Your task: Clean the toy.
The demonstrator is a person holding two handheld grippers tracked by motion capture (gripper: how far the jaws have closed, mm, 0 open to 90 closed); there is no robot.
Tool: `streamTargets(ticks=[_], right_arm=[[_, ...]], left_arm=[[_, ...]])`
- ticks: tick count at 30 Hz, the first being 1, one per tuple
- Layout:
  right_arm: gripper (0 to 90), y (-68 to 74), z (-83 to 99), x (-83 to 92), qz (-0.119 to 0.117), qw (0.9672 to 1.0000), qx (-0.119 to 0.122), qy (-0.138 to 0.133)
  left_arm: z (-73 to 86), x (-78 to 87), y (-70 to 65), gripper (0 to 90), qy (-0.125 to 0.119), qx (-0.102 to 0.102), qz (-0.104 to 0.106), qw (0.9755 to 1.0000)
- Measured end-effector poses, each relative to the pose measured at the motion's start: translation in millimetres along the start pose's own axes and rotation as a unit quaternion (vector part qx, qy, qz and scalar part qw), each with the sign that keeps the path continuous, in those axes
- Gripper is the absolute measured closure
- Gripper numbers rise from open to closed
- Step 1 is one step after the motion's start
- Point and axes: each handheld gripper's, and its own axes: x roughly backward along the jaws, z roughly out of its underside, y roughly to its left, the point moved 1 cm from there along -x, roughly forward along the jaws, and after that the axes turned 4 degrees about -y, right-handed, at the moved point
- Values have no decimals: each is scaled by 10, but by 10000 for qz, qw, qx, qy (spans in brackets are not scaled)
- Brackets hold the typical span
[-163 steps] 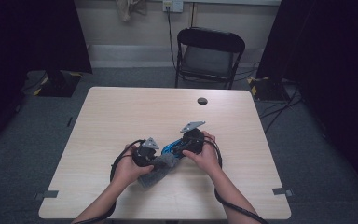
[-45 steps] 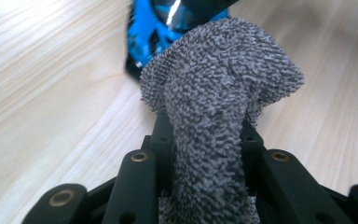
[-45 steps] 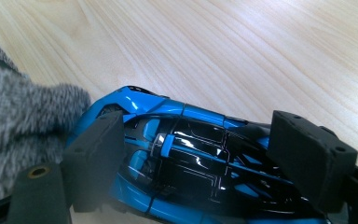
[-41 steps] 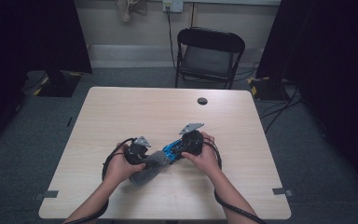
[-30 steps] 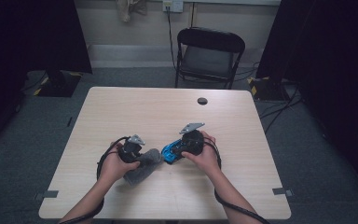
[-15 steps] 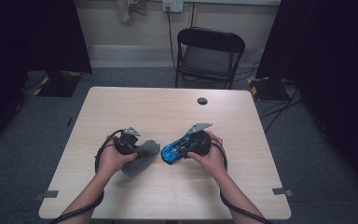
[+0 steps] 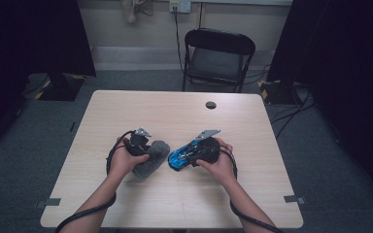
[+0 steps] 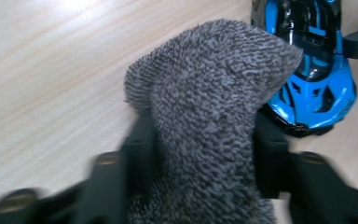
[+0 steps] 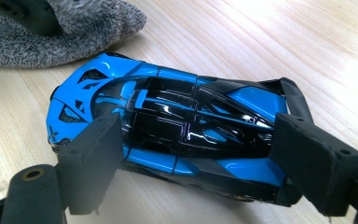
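Observation:
A blue and black toy car (image 9: 186, 126) lies on the wooden table (image 7: 175, 116). My right gripper (image 9: 196, 149) is shut on it, one pad against its side near the nose and the other at its tail. A fluffy grey cloth (image 8: 205, 116) rests just left of the car (image 7: 178, 158). The left gripper (image 8: 203, 158) straddles the cloth. Its jaws have just been opening and now stand apart on either side of the pile without squeezing it. In the high view the cloth (image 7: 151, 158) lies under the left hand.
A small black round object (image 7: 211, 105) sits on the far part of the table. A black folding chair (image 7: 218, 58) stands behind the table. Cables trail from both grippers toward the front edge.
The left hand and the cloth have slid left, away from the car, so a gap has opened between them. The right hand and the car have hardly moved.

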Motion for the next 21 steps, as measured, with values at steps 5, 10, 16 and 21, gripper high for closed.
streamTargets(ticks=[5, 10, 16, 21], right_arm=[[166, -4, 5, -1, -11, 10000, -19, -24], [165, 2, 7, -2, 14, 10000, -22, -27], [165, 6, 12, -3, 27, 10000, -31, -45], [166, 9, 20, -3, 44, 10000, -23, -83]], left_arm=[[-34, 149, 6, 285, -87, -174, -117, 9997], [41, 225, 41, 360, -75, -163, -79, 9998], [168, 225, 69, 469, -45, -33, 113, 9999], [176, 156, 78, 666, 87, 84, 206, 9997]])
